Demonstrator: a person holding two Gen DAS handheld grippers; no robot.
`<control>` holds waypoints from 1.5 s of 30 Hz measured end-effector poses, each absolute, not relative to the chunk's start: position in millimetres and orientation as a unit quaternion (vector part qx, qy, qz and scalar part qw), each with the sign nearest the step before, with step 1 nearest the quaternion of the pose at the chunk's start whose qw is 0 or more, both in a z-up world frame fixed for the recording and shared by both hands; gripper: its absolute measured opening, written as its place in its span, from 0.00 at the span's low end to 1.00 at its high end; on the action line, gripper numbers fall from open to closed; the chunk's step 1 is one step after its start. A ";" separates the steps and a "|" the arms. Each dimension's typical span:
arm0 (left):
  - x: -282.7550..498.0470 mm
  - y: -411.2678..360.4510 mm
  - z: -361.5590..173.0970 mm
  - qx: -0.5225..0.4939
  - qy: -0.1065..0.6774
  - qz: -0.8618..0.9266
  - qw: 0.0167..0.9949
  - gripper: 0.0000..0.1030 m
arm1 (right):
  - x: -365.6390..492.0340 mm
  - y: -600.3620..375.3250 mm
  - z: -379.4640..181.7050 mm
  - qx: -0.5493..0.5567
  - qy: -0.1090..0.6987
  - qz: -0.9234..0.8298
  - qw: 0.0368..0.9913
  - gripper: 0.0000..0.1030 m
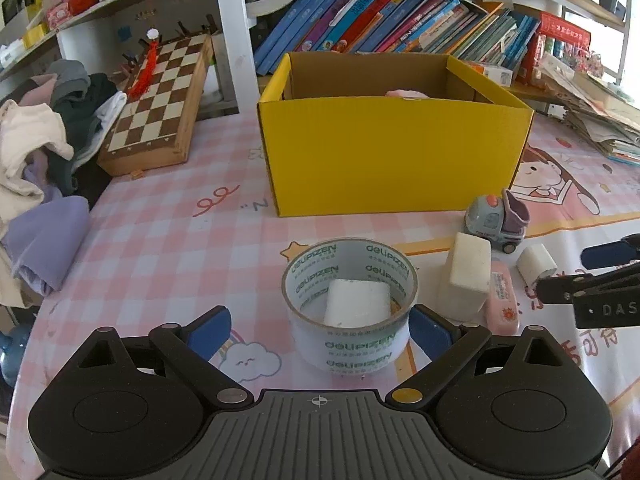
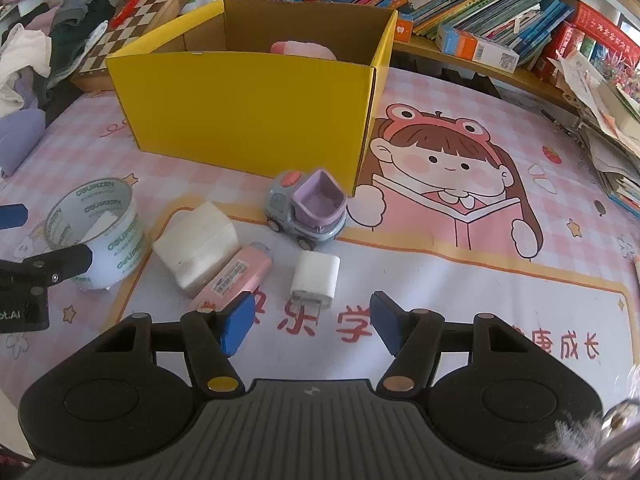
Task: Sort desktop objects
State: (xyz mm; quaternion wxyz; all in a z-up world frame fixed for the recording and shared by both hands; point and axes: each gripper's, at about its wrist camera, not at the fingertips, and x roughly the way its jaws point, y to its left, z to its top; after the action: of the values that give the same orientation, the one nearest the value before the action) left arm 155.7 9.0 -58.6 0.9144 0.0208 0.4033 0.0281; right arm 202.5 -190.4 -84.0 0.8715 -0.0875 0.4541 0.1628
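Left tongs (image 1: 320, 330): released, blue pads spread wide; the right pad sits just beside the tape roll, the left pad stands clear of it.
Right tongs (image 2: 312, 322): released, jaws apart and holding nothing, hovering just short of the white charger.
Tape roll (image 1: 350, 304): clear tape printed in green, standing on its flat side on the desk, in the gap of the left tongs; a white block shows through its ring.
White charger (image 2: 316, 278): small plug adapter lying flat near the front edge of the desk, prongs pointing toward the right tongs.
White foam block (image 2: 196, 242): between the tape roll and the charger, touching the pink tube.
Pink tube (image 2: 234, 278): lying on its side against the foam block, its near end close to the left pad of the right tongs.
Toy truck (image 2: 306, 210): grey body with a purple tipper, on its wheels, just in front of the box's near right corner.
Yellow box (image 1: 394, 156): open cardboard carton in the middle of the desk, behind all the small items; something pink lies inside, mostly hidden by the front wall.
Desk (image 1: 168, 248): covered by a pink checked cartoon cloth.
Chessboard (image 1: 160, 100): leaning at the back left corner of the desk, beside a heap of clothes (image 1: 36, 152).
Books (image 1: 380, 20): rows on the shelf behind the box.
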 end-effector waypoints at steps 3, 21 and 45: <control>159.7 7.3 -59.0 0.023 0.404 0.025 0.914 0.95 | 208.9 -189.2 -86.8 -0.088 0.459 0.166 0.868 0.57; 179.3 4.6 -71.1 0.014 0.428 0.011 0.904 0.94 | 232.2 -189.0 -100.3 -0.078 0.486 0.172 0.853 0.49; 193.2 6.2 -82.4 0.001 0.449 0.007 0.893 0.93 | 241.6 -186.2 -105.9 -0.084 0.487 0.179 0.851 0.35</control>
State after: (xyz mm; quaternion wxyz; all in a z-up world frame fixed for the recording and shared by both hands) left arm 193.2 6.2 -82.4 0.8935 0.0013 0.4490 0.0073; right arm 241.6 -186.2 -105.9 0.8508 -0.0840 0.4868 0.1792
